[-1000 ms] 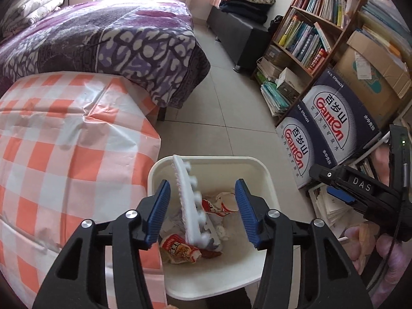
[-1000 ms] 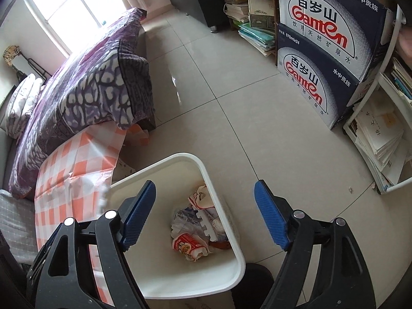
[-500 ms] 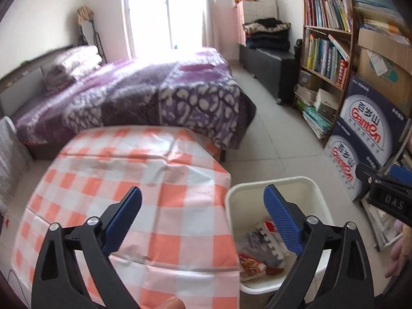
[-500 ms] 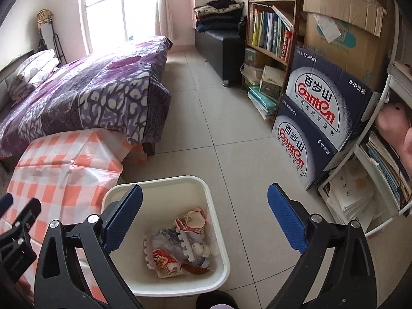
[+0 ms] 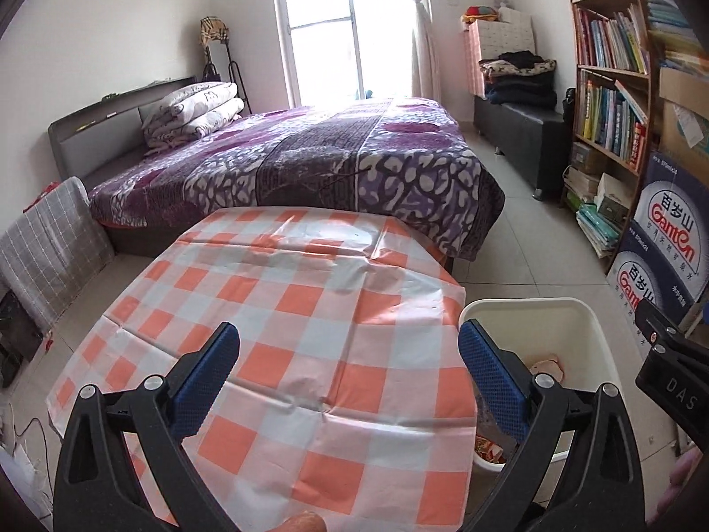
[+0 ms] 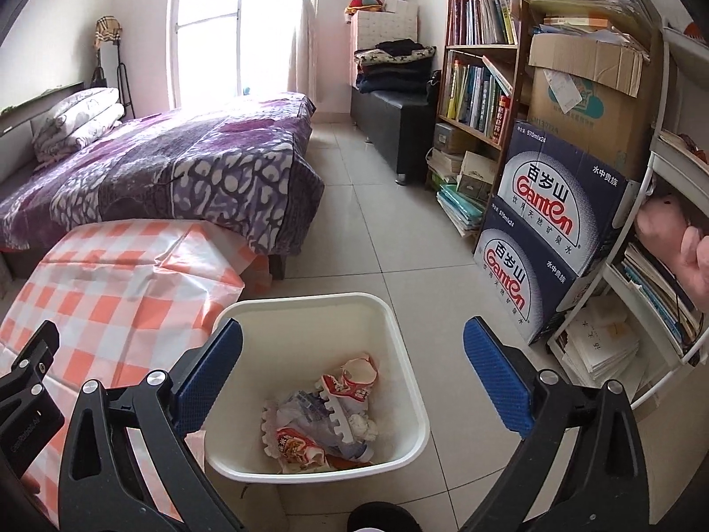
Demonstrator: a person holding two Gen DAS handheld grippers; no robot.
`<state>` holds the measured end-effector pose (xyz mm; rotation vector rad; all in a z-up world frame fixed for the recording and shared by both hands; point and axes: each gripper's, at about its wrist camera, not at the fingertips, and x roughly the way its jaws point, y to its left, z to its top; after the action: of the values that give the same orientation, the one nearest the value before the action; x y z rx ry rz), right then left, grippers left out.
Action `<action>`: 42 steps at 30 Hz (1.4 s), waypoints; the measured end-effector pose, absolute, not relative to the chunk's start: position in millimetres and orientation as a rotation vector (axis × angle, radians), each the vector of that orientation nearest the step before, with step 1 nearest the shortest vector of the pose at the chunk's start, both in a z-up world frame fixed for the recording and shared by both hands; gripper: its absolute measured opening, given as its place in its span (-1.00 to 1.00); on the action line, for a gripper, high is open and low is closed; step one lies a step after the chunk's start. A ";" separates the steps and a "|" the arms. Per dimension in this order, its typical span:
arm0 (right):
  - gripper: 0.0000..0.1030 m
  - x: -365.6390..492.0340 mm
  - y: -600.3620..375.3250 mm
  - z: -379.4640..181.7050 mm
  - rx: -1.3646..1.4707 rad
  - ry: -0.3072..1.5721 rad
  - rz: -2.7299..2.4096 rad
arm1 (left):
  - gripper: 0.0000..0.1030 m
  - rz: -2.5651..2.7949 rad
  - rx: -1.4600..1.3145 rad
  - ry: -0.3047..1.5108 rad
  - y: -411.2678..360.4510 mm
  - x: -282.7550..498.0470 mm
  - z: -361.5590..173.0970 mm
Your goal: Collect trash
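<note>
You face a glossy, creased plastic-looking tablecloth (image 5: 310,323) in orange and white checks. Your grippers' fingers (image 6: 496,368) are matt black plastic with blue, finely textured pads and small metal pins. The bin (image 6: 390,323) is smooth cream plastic holding crinkled shiny wrappers (image 6: 297,443) and a white foam piece (image 6: 336,408). The floor (image 6: 368,239) is smooth pale tile; the bedspread (image 5: 336,164) is soft printed cloth; the water boxes (image 6: 554,204) are printed cardboard.

"Ganten" on stacked blue cartons (image 6: 549,239)
</note>
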<state>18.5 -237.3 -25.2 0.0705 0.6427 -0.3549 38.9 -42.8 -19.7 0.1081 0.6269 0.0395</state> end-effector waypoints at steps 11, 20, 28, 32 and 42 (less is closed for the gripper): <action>0.86 17.9 -222.0 -32.4 0.037 0.632 -0.336 | 0.87 0.039 0.111 0.671 -40.6 43.7 -28.3; 0.86 19.0 -217.1 -33.1 0.014 0.635 -0.329 | 0.87 0.040 0.111 0.672 -41.6 43.9 -28.5; 0.86 19.4 -216.2 -33.5 0.011 0.635 -0.328 | 0.87 0.038 0.107 0.679 -43.2 45.0 -31.5; 0.86 19.0 -219.2 -33.3 0.018 0.641 -0.325 | 0.87 0.039 0.100 0.685 -40.2 46.6 -33.1; 0.86 19.4 -219.4 -33.6 0.017 0.643 -0.325 | 0.87 0.038 0.098 0.687 -39.3 47.4 -33.6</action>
<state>19.4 -219.4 -33.6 0.0168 0.6433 -0.3246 47.4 -39.3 -33.6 0.0978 0.6873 0.0384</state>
